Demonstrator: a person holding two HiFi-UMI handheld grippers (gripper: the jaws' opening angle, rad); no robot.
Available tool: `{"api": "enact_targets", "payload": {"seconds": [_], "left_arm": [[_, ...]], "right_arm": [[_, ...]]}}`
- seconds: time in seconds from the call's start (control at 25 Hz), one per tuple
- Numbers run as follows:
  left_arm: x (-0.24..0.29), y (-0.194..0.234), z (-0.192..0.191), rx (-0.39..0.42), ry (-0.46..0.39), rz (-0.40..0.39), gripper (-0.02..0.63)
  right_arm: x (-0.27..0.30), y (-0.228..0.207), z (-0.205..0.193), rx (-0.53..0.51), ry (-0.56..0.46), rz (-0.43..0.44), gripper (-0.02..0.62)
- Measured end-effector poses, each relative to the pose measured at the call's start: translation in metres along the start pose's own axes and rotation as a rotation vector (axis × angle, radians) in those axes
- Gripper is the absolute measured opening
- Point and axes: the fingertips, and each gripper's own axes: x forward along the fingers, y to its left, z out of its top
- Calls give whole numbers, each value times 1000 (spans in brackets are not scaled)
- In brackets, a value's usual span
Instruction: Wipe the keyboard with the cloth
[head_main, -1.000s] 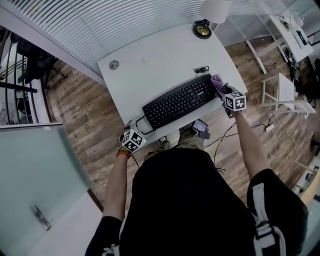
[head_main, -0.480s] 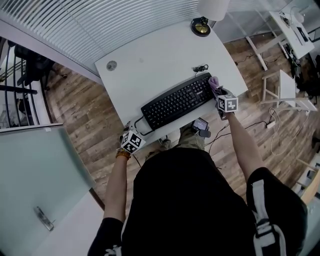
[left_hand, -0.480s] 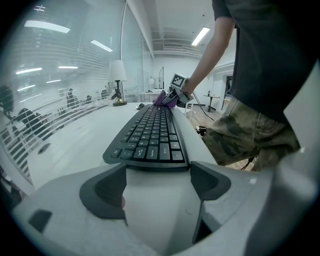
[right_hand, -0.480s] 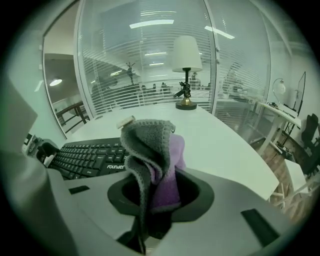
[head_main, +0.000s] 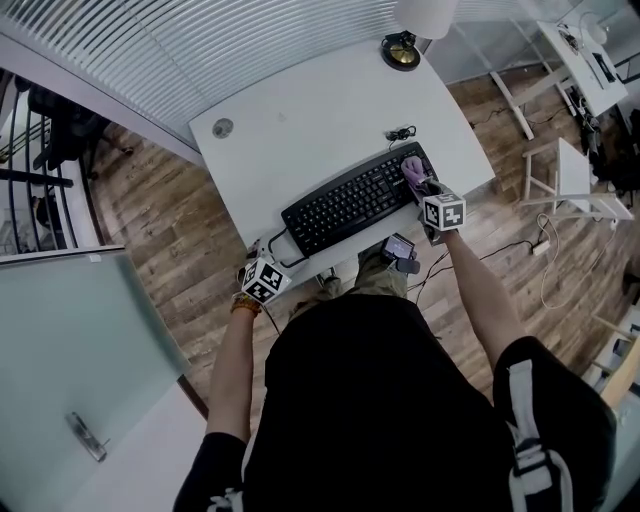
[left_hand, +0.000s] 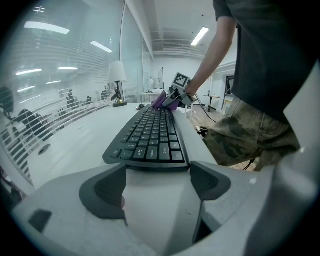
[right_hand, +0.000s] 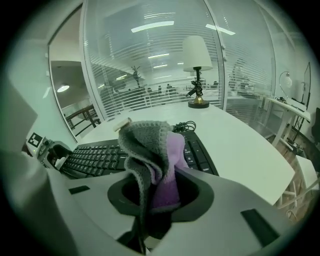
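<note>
A black keyboard (head_main: 355, 200) lies slantwise on the white desk (head_main: 300, 120). My right gripper (head_main: 424, 185) is shut on a purple and grey cloth (head_main: 412, 170), which rests on the keyboard's right end. In the right gripper view the cloth (right_hand: 155, 160) bunches up between the jaws, with the keyboard (right_hand: 100, 157) beyond it. My left gripper (head_main: 262, 262) sits at the desk's near edge beside the keyboard's left end. In the left gripper view its jaws (left_hand: 160, 187) stand open with nothing between them, and the keyboard (left_hand: 150, 135) stretches away toward the cloth (left_hand: 162, 101).
A table lamp (head_main: 405, 45) stands at the desk's far right corner, a coiled cable (head_main: 400, 135) lies behind the keyboard, and a round grommet (head_main: 223, 128) sits far left. A phone (head_main: 400, 250) rests on the person's lap. Wooden floor surrounds the desk; white stands (head_main: 560, 180) are at right.
My right gripper has moved left along the keyboard's right end with the cloth, from its edge onto the keys. The left gripper has stayed in place.
</note>
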Motion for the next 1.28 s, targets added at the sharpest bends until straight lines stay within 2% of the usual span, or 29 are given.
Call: {"api": "enact_targets", "payload": {"seconds": [0.28, 0.4, 0.6, 0.72, 1.04, 1.28], "left_arm": [[0, -1, -1, -4, 2, 2, 399], [0, -1, 0, -2, 0, 2, 399], [0, -1, 0, -5, 4, 3, 399], [1, -1, -1, -4, 3, 4, 399], [0, -1, -1, -3, 4, 5, 399], [0, -2, 0, -5, 2, 5, 399]], "right_arm": [[0, 11, -2, -22, 0, -7, 100], [0, 17, -2, -27, 5, 9, 100], [2, 50, -8, -117, 27, 72, 100], [2, 57, -10, -103, 18, 59, 100], [2, 81, -14, -116, 20, 98, 100], [3, 117, -19, -168, 35, 169, 100]]}}
